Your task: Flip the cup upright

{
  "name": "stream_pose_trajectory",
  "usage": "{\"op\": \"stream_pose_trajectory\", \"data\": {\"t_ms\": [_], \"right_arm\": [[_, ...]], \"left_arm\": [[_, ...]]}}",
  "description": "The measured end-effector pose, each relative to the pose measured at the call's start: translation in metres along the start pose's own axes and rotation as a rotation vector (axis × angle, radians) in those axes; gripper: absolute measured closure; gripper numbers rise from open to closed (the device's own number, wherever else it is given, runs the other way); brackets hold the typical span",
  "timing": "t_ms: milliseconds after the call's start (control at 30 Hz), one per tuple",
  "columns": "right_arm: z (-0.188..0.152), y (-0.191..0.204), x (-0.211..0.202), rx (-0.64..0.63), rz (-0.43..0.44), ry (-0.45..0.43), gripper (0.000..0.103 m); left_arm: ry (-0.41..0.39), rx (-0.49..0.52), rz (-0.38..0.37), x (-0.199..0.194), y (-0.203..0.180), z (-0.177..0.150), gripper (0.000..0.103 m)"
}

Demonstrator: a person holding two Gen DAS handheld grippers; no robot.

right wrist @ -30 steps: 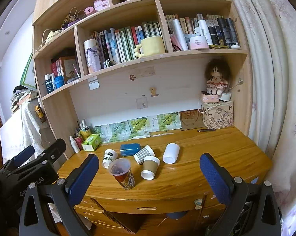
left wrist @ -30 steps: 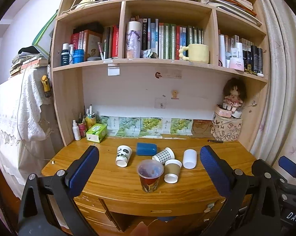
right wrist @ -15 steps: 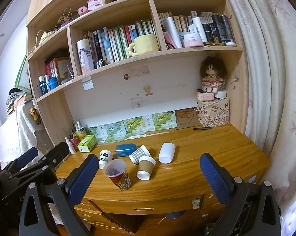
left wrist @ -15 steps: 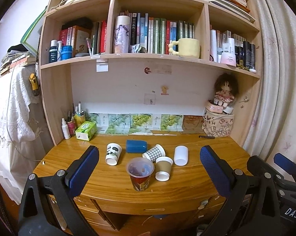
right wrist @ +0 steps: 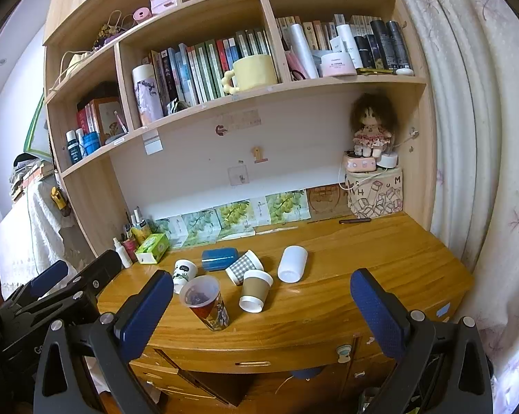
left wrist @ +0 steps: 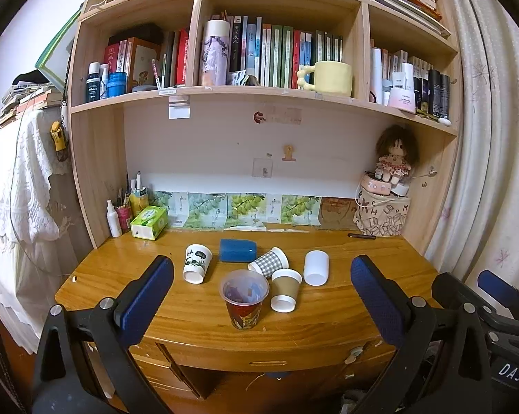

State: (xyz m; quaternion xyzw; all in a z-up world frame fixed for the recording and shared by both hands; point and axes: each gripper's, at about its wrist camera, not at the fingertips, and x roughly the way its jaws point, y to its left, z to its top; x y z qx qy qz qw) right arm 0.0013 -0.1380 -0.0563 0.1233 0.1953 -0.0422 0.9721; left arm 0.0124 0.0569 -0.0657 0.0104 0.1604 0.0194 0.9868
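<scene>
Left gripper (left wrist: 259,289): my jaws are spread wide, holding nothing, short of the table (left wrist: 380,258).
Panda cup (left wrist: 197,263): on its side, farthest left.
Blue cup (left wrist: 238,250): on its side behind the rest.
Clear cup (left wrist: 244,298): upright near the front edge, the only one I see standing.
Checked cup (left wrist: 269,262): tipped over, touching the brown cup (left wrist: 285,289), also down.
White cup (left wrist: 316,267): lying down, far right.
Right gripper (right wrist: 261,296): jaws wide apart too, gripping nothing.
</scene>
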Motion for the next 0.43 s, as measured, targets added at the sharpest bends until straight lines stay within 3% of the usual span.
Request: {"op": "stream_pose_trajectory", "data": {"t_ms": [433], "right_arm": [[-0.0006, -0.0023, 0.0010, 0.003, 0.003, 0.006, 0.000]], "left_arm": [[0.001, 0.001, -0.001, -0.0018, -0.0003, -0.0014, 0.000]]}}
